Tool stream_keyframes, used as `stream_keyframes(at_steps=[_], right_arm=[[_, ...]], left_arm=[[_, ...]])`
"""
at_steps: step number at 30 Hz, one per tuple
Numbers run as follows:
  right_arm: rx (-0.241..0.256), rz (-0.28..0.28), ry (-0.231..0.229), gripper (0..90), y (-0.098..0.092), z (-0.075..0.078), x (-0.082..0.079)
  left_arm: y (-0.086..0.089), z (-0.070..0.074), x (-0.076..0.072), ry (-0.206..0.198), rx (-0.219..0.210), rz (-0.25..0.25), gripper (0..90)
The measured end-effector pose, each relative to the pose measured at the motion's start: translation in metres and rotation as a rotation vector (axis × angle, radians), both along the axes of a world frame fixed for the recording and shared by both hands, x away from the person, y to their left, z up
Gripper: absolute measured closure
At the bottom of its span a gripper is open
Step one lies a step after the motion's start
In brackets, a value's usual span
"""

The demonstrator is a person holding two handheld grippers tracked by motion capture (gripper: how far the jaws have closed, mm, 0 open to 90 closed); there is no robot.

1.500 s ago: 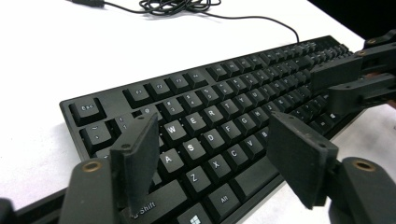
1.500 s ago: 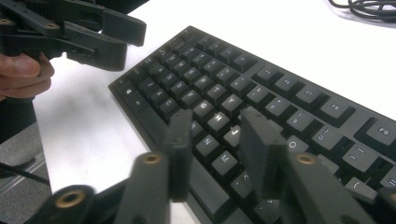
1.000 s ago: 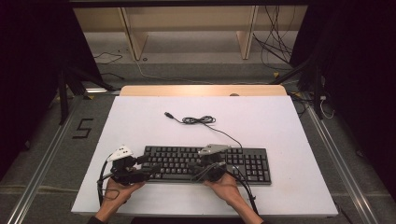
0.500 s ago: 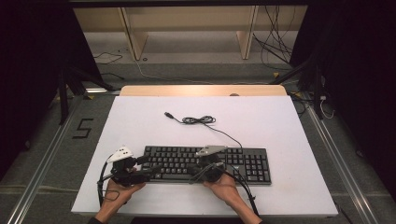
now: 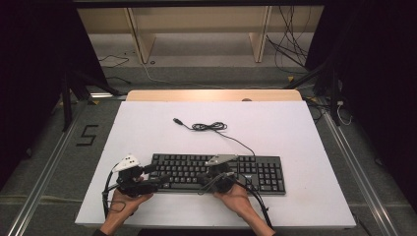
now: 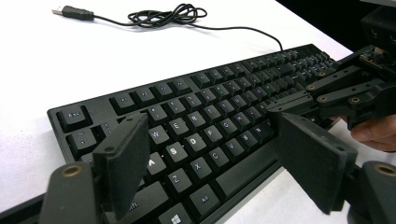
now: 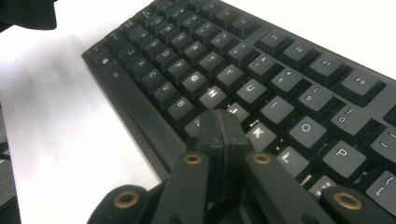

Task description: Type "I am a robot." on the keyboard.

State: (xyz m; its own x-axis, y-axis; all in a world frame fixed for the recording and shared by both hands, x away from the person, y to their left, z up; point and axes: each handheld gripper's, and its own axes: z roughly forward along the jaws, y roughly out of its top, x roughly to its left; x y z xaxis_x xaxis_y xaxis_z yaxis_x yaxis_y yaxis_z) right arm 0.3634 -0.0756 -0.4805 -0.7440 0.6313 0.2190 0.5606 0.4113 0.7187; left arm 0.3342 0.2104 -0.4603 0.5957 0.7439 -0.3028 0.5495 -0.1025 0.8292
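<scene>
So the right gripper (image 7: 219, 122) has its jaws pressed flat together with nothing between them, and the joined tip sits right over the middle letter keys, about at J/N, touching or just about touching. Looks like it's being used as a single finger to poke keys. The left gripper (image 6: 212, 158) is the opposite: jaws spread wide, nothing held, hanging just over the left end of the letter block with A, S and D showing in the gap.

The keyboard (image 5: 255, 172) lies flat on the near half of the white table (image 5: 295, 132), long side running left to right, both hands at its near edge. Its cable (image 5: 209, 126) trails off to the far side in a loose tangle, and the USB plug (image 5: 177, 120) lies bare on the table, not plugged into anything.

How far along? My guess is mid-typing. Can't tell which keys are already hit, so what's left is anyone's call.
</scene>
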Motion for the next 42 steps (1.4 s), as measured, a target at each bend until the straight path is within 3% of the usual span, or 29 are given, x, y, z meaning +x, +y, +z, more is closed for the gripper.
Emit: stream_keyframes(at_steps=[7, 15, 23, 30, 33, 38, 42], right_arm=[[-0.019, 0.002, -0.009, 90.0, 0.001, -0.003, -0.001], [-0.005, -0.007, -0.003, 90.0, 0.000, -0.001, -0.001], [0.051, -0.004, -0.008, 79.6, -0.005, 0.006, -0.003], [0.097, 0.021, -0.002, 58.2, -0.007, 0.012, -0.006], [0.113, 0.030, -0.003, 53.0, -0.007, 0.015, -0.008], [0.117, 0.033, -0.006, 51.4, -0.007, 0.017, -0.009], [0.117, 0.040, -0.008, 55.5, -0.007, 0.018, -0.011]], left_arm=[[0.000, 0.000, 0.000, 0.000, 0.002, 0.001, 25.2], [0.002, -0.001, 0.001, -0.003, 0.009, 0.006, 25.2], [0.004, -0.002, 0.002, -0.005, 0.002, 0.019, 25.2], [0.005, -0.002, 0.003, -0.006, 0.001, 0.022, 25.3], [0.006, -0.002, 0.003, -0.008, 0.001, 0.024, 25.3], [0.007, -0.003, 0.004, -0.005, -0.001, 0.029, 25.2], [0.007, -0.003, 0.005, -0.007, 0.001, 0.031, 25.3]])
